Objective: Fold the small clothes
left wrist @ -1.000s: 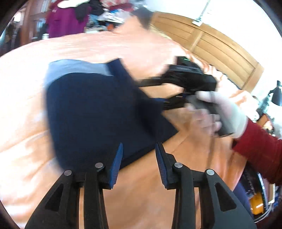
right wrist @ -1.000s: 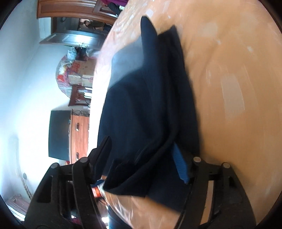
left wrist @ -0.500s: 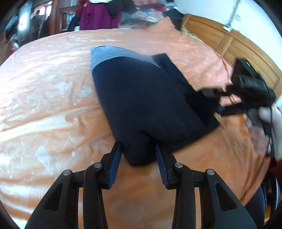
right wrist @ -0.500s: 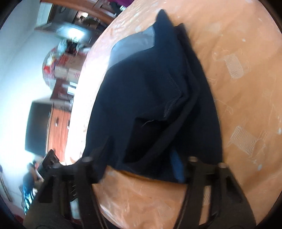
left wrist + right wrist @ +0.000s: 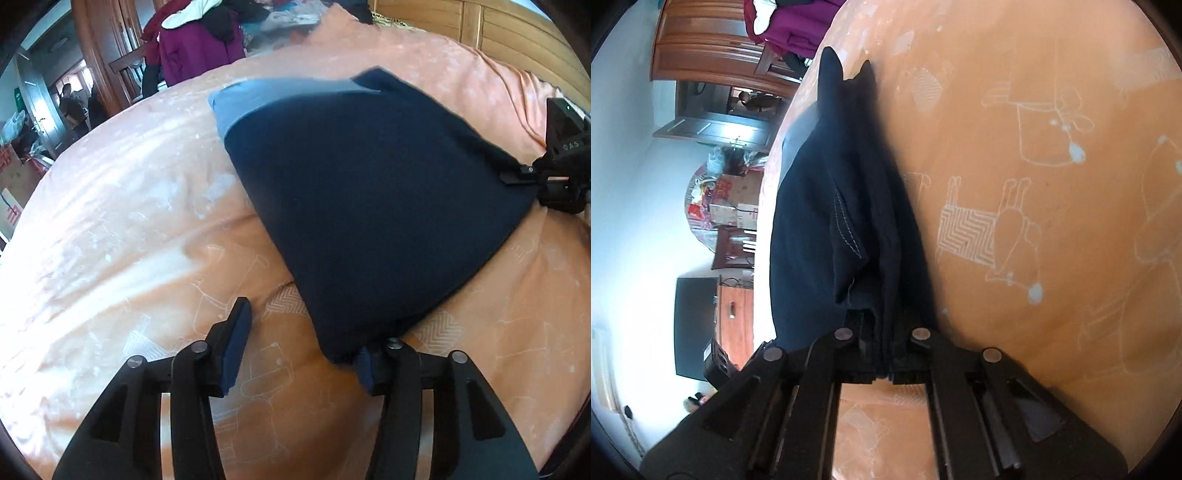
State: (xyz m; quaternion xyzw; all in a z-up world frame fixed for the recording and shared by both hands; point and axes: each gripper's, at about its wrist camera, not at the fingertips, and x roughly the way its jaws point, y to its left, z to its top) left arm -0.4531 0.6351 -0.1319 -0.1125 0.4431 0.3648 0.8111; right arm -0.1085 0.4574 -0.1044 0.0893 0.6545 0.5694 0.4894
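Closest to me, my left gripper (image 5: 299,343) has its fingers wide apart and holds nothing; its right pad sits just under the near corner of the dark navy garment (image 5: 369,192), the left pad over bare sheet. My right gripper (image 5: 882,354) has its fingers pressed together on a stacked edge of that same garment, several layers bunched between them. The garment lies on the bed's orange printed bedspread (image 5: 110,240), doubled over, with a grey-blue waistband (image 5: 258,99) showing at its far end. I judge we are mid-fold: one fold is laid and the right side is held to keep it steady. Next I would need to close the left fingers on the near corner, then carry both edges across together so the layers stay aligned. Farther off, a purple coat (image 5: 201,48) hangs near a wooden wardrobe (image 5: 107,48).
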